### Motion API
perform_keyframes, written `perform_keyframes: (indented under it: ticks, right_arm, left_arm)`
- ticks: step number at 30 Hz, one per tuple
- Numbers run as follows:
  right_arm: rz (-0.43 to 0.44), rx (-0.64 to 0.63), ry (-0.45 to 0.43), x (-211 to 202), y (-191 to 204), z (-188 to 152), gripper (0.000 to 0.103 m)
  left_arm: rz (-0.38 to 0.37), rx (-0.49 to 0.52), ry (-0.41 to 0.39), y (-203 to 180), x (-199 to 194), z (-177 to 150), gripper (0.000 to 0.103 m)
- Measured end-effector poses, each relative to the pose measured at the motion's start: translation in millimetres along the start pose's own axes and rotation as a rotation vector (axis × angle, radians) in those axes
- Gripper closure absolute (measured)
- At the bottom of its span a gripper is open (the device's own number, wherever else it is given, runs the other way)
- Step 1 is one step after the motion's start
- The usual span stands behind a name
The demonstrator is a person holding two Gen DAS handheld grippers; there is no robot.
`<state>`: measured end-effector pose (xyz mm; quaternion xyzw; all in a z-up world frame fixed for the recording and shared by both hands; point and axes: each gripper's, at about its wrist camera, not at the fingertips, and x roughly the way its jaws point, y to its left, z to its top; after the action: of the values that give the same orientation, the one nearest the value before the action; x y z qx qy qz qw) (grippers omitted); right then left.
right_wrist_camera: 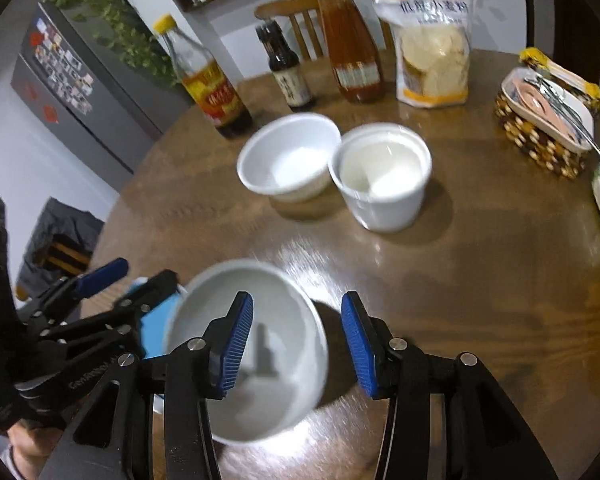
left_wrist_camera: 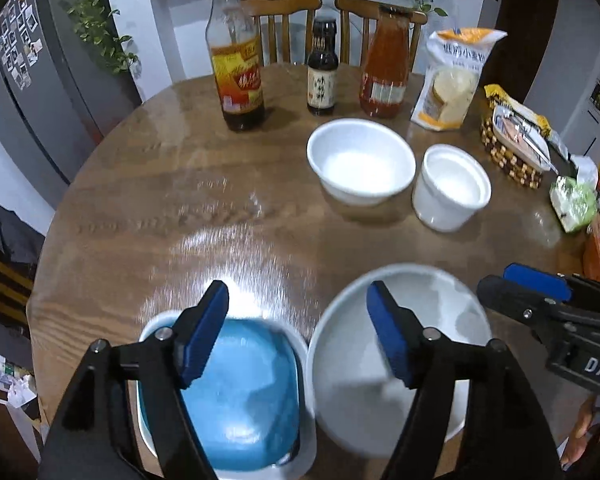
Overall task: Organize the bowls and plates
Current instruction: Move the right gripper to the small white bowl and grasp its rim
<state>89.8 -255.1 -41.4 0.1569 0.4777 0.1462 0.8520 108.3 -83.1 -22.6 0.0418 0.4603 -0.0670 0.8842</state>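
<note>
Left wrist view: left tongs [left_wrist_camera: 298, 300] hang spread, pinching nothing, over the seam between blue bowl [left_wrist_camera: 244, 392] at seven o'clock and white bowl [left_wrist_camera: 388, 360] at five on the counter [left_wrist_camera: 180, 200]. Right tongs [right_wrist_camera: 298, 312], also spread and empty, straddle the white bowl's right rim and seem better placed.

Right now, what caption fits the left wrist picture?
Open left gripper above a blue bowl and grey bowl on a wooden table.
</note>
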Motion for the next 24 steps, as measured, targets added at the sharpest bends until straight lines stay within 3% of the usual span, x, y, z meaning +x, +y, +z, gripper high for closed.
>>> perform_keyframes:
  ticks: [4,8,15,20,22,24]
  right_arm:
    - [0.014,0.043,-0.019,4,-5,23,0.056]
    - [0.044,0.081,-0.021,14,-9,42,0.056]
    - [0.049,0.118,-0.010,32,-17,65,0.056]
    - [0.050,0.135,-0.011,37,-20,71,0.056]
    - [0.046,0.137,-0.012,39,-22,73,0.056]
    - [0.043,0.136,-0.009,42,-21,75,0.056]
  left_arm:
    - [0.002,-0.005,0.008,1,10,28,0.030]
    - [-0.055,-0.082,0.097,8,40,55,0.030]
    - [-0.078,-0.191,0.193,13,95,88,0.035]
    - [-0.089,-0.208,0.249,10,127,98,0.056]
    - [-0.093,-0.204,0.265,8,136,101,0.073]
    - [-0.105,-0.191,0.279,5,143,101,0.082]
